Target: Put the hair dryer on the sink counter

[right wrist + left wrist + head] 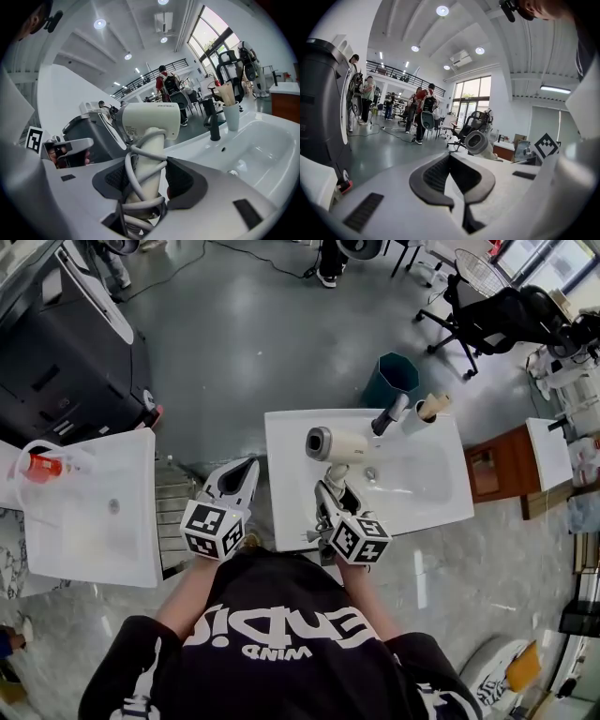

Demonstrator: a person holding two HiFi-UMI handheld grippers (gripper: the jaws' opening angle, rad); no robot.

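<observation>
A cream hair dryer [337, 444] with its grey cord wound round the handle is over the white sink counter [286, 493], left of the basin. My right gripper [330, 491] is shut on the handle from the near side. In the right gripper view the handle [147, 154] stands upright between the pads, with the dryer's body [150, 119] above them. I cannot tell whether the dryer touches the counter. My left gripper [251, 465] hovers at the counter's left edge, shut and holding nothing. In the left gripper view its tips [449, 155] meet, and the dryer [480, 143] shows beyond them.
A dark faucet [389, 415] and a cup of brushes [427, 412] stand at the back of the sink. A second white sink [94, 512] with a red item [36, 467] is at the left. A teal bin [394, 376] and an office chair [487, 320] are behind. A wooden cabinet [492, 470] is at the right.
</observation>
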